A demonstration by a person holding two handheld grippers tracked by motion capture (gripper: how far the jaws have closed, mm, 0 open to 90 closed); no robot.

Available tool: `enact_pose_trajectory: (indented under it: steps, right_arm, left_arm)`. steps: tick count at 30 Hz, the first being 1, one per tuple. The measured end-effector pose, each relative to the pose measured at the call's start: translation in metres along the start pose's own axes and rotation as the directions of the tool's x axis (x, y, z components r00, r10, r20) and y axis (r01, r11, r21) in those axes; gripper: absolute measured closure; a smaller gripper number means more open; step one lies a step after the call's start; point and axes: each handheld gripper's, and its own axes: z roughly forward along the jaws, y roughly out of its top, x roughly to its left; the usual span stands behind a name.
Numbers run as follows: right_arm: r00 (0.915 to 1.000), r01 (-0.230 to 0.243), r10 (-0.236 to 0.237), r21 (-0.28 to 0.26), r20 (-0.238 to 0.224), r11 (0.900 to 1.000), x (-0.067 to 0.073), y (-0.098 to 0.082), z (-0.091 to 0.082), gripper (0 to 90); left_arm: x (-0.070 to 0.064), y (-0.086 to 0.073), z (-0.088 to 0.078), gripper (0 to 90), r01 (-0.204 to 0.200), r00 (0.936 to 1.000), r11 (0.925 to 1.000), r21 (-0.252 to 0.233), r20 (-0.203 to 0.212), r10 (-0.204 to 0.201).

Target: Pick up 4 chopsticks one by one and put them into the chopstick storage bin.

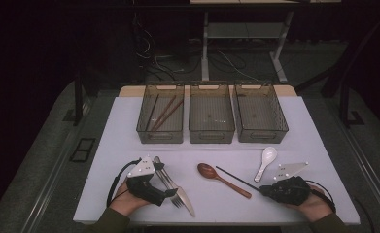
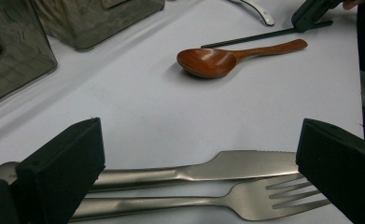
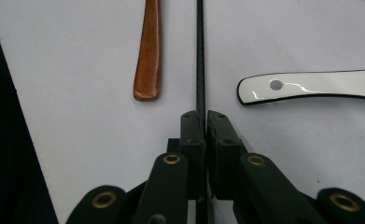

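A black chopstick (image 1: 236, 178) lies on the white mat (image 1: 129, 126), and my right gripper (image 1: 263, 189) is shut on its near end. In the right gripper view the pads (image 3: 192, 128) pinch the chopstick (image 3: 200, 56) at the right gripper (image 3: 204, 123). My left gripper (image 1: 165, 180) stands open at the front left, its jaws straddling a steel knife (image 2: 217, 168) and fork (image 2: 194, 203) without touching them. A brown wooden spoon (image 1: 208, 170) lies between the two hands. Just right of the chopstick is a white ceramic spoon (image 1: 266, 160).
Three smoky plastic bins stand in a row at the back of the mat: the left bin (image 1: 161, 136) holds several brown chopsticks (image 1: 164, 112); the middle bin (image 1: 212, 136) and right bin (image 1: 261, 136) look bare. The mat's front edge runs just under both hands.
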Motion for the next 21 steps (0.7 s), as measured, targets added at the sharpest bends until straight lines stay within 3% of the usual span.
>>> enact_pose_trajectory:
  steps: [7,21]
  right_arm:
    - [0.9999,-0.011,0.011,-0.009,-0.004,1.0,-0.003,-0.001,-0.002,85.3]
    - [0.9993,-0.034,0.032,-0.106,-0.019,0.994,-0.008,0.001,-0.017,85.3]
  left_arm:
    - [0.0,0.0,0.0,0.5,-0.004,1.0,1.0,-0.002,0.0,0.004]
    - [0.0,0.0,0.001,0.5,0.002,1.0,1.0,0.0,0.002,-0.002]
